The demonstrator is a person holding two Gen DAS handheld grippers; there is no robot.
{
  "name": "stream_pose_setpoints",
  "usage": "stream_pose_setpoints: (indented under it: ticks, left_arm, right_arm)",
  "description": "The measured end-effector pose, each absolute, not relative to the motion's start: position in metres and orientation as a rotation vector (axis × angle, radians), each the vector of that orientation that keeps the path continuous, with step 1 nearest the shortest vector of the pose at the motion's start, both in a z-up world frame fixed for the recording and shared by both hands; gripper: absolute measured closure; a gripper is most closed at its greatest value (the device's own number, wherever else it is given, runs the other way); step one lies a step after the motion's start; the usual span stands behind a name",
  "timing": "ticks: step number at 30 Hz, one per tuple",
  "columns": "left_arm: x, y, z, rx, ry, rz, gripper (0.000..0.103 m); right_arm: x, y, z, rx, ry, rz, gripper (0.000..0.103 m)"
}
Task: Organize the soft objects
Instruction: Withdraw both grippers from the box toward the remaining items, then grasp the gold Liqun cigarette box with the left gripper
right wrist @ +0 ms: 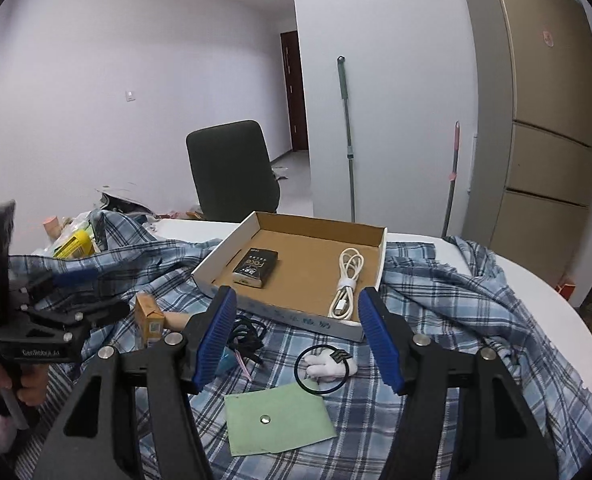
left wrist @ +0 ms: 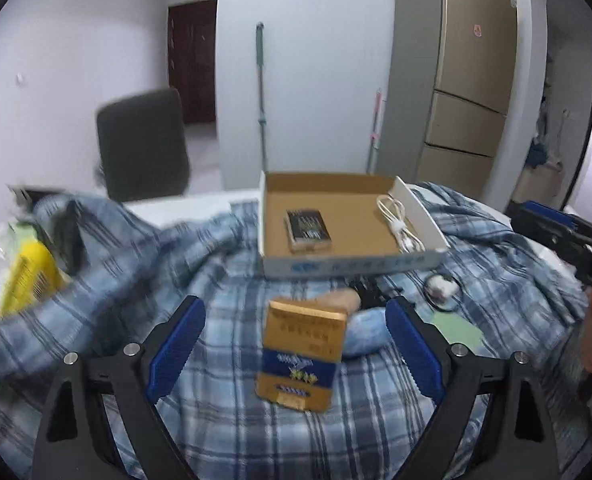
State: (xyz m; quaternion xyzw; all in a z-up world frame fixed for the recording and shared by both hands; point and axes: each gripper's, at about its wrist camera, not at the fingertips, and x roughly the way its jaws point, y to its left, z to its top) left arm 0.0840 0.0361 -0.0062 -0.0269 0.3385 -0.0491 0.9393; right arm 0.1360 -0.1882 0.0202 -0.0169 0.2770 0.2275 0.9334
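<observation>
Counter [right wrist: 536, 280]: round white edge, draped in plaid cloth [right wrist: 436, 280]; bare cloth lies before the tray [right wrist: 376, 256]. Left gripper [left wrist: 296, 340]: fingers spread wide, gold box [left wrist: 302, 354] upright between them, untouched. Right gripper [right wrist: 298, 336]: fingers apart, empty, hair tie [right wrist: 328, 366] just ahead.

Box [right wrist: 296, 276] on cloth [right wrist: 436, 300]; cable [right wrist: 348, 280], pack [right wrist: 255, 267] in box; envelope [right wrist: 277, 420] before box.

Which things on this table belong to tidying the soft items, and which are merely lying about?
Belong to the job:
plaid cloth
tissue pack
white plush charm
cardboard tray

Lying about:
gold-and-blue box
white cable
black cable
green card
</observation>
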Motion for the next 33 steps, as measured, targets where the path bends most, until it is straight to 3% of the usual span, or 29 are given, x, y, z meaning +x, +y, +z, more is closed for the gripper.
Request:
stream_pose_setpoints:
  ticks: [5, 9, 20, 25, 33]
  left_arm:
    - [0.095, 0.046, -0.026, -0.133, 0.725, -0.168, 0.01]
    - [0.1, 0.057, -0.04, -0.181, 0.731, -0.222, 0.022]
    - [0.107, 0.05, -0.051, -0.179, 0.773, -0.258, 0.026]
    - [0.113, 0.049, -0.059, -0.183, 0.819, -0.243, 0.043]
    - [0.102, 0.05, -0.05, -0.177, 0.754, -0.246, 0.046]
  right_arm:
    - [0.139, -0.189, 0.011, -0.031, 0.59, 0.476, 0.041]
    - [0.144, -0.187, 0.003, -0.022, 0.632, 0.529, 0.041]
    - [0.144, -0.169, -0.012, -0.111, 0.684, 0.512, 0.041]
    - [0.139, -0.161, -0.009, -0.137, 0.684, 0.497, 0.041]
    - [0.141, -0.14, -0.012, -0.195, 0.751, 0.473, 0.041]
